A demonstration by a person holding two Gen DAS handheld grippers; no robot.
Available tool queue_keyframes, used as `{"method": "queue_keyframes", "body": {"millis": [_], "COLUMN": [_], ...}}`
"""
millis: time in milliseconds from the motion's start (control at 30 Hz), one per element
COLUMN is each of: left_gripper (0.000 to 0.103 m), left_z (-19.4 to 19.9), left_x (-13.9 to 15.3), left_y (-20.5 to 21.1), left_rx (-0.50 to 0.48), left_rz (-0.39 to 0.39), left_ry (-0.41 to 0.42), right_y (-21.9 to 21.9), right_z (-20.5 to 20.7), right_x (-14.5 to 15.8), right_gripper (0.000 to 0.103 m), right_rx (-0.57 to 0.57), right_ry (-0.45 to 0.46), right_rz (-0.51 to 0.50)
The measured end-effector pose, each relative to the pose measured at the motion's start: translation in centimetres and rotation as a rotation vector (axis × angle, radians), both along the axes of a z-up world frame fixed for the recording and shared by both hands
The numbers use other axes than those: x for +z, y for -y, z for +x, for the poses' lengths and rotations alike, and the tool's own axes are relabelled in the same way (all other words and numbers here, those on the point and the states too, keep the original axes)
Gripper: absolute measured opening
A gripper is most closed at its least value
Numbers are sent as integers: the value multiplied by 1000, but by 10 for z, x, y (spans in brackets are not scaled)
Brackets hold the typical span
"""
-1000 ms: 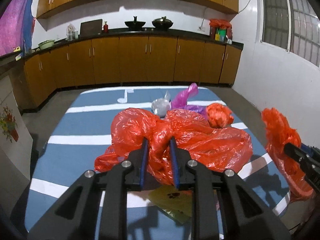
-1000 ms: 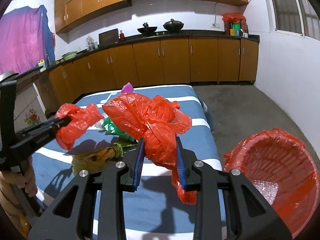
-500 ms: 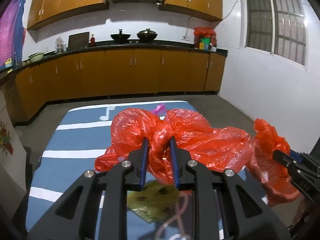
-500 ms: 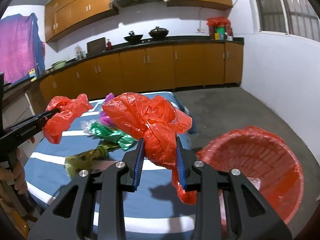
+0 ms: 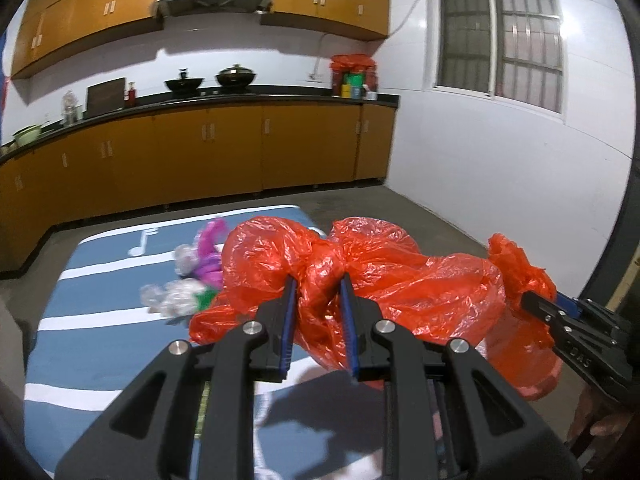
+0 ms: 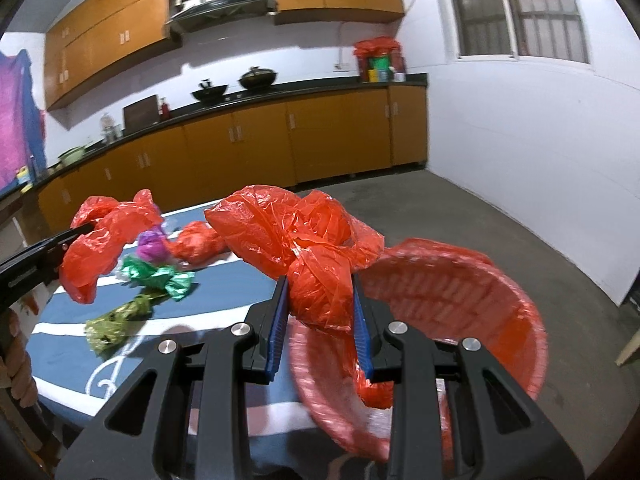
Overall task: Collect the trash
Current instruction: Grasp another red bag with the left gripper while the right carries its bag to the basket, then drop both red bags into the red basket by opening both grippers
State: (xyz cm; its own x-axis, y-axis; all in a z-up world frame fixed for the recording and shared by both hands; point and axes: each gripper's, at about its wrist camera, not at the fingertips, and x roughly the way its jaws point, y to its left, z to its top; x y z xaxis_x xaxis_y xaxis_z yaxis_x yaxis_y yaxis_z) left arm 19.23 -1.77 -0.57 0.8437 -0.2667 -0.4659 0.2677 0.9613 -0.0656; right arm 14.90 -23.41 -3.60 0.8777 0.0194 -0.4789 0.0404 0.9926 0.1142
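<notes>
left gripper [image 5: 318,320] pinching crinkly red plastic bag [image 5: 384,276] | right gripper [image 6: 320,316] pinching its other bunched end | bag aloft, ribbed red-lined basket [image 6: 500,280] at 4 o'clock | striped blue table [image 6: 72,344] at 9 o'clock

Basket [image 6: 500,280] right of table [image 6: 224,300]

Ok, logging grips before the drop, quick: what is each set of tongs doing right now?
Left tongs: closed on a bunched part of the red plastic bag.
Right tongs: closed on another bunched part of that bag, above the red-lined basket.
</notes>
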Motion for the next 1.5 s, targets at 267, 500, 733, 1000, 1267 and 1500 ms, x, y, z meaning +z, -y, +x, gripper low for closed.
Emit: {"method": "queue_keyframes", "body": {"millis": [267,500,733,1000,1267,1500], "left_gripper": [22,22,22,26,44,52], "left_z": [-2,0,7,20,28,26], "left_x": [-10,-24,-34,-46,-61,-63], "left_y": [50,95,132,160,158,125], "left_rx": [-115,-206,-273,-308,-293,-210], "left_rz": [3,7,17,22,31,55], "left_ry": [-4,-30,-49,-78,-113,-99], "right_y": [42,71,90,101,109,104], "right_z": [-14,-19,-15,-11,-17,-24], "right_x": [-8,-13,-14,-11,-12,-13], "right_gripper": [30,30,30,32,54,54], "right_rx": [-111,-173,-200,-216,-240,-244], "right_ry": [-16,-29,-29,-6,6,-7], "right_rz": [23,51,89,107,112,86]}}
